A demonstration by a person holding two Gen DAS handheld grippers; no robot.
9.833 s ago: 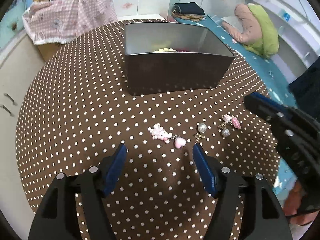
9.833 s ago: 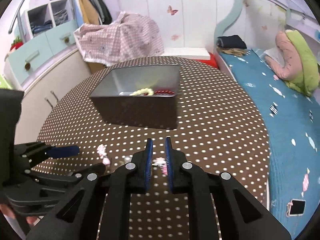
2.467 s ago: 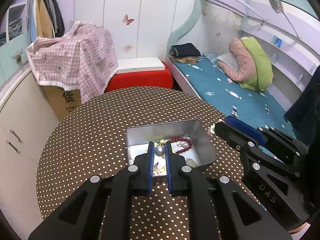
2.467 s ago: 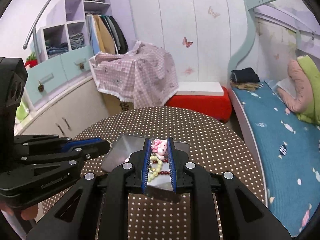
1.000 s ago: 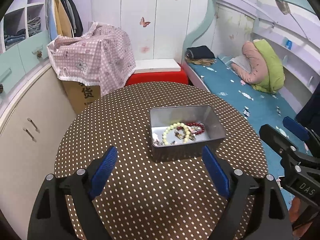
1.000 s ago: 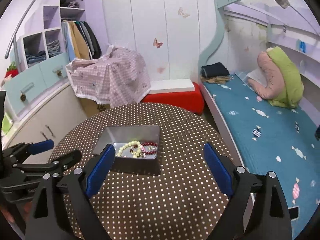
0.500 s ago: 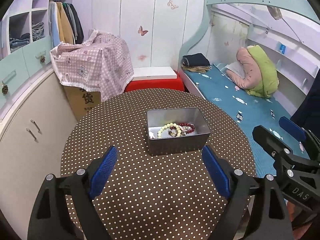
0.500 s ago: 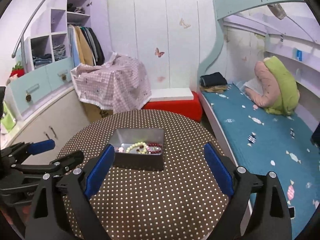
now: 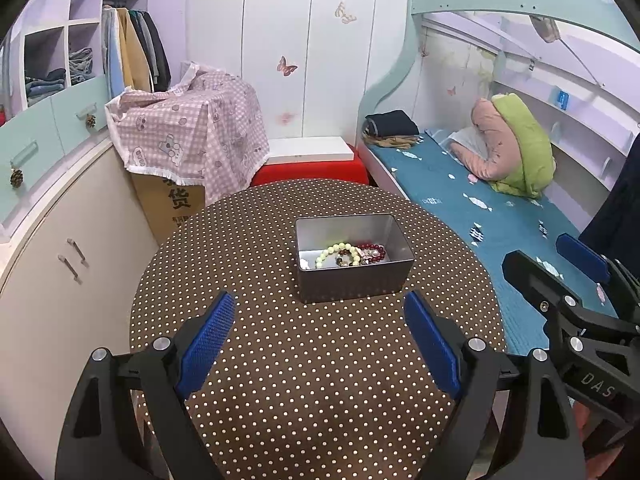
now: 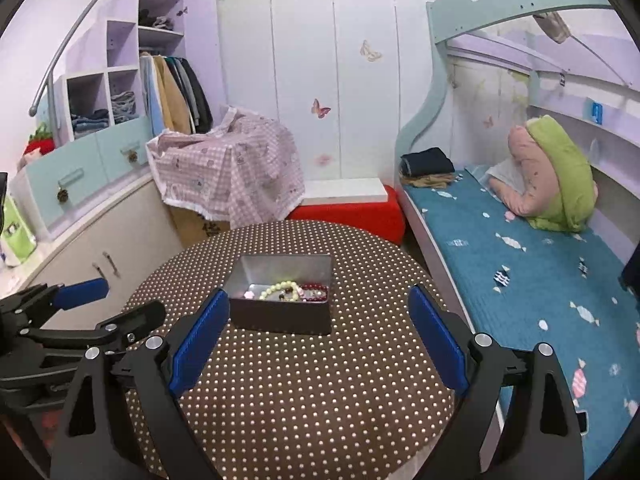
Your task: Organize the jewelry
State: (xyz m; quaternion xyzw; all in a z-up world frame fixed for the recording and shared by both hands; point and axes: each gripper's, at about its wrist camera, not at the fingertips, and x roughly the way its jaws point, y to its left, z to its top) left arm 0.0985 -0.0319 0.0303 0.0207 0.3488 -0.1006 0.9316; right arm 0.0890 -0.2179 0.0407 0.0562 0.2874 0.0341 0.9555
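Both my left claw [image 9: 316, 344] and right claw [image 10: 316, 344] hang wide and empty above the polka-dot desk [image 9: 280, 380]; the bead bracelets [image 9: 352, 254] lie inside the metal tin [image 9: 354, 284]; a careless nudge could slide that tin and spill them.

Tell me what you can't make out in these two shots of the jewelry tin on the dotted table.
- Tin, left wrist view: its near wall hides the front of the floor, so pieces lying there are unseen.
- Beaded bracelets: the small pieces tangled among them are too small to name.
- Left tool, right wrist view: cut off by the left edge.
- Right tool, left wrist view: cut off by the right edge.
- Table: its near rim is hidden behind the tool fingers.
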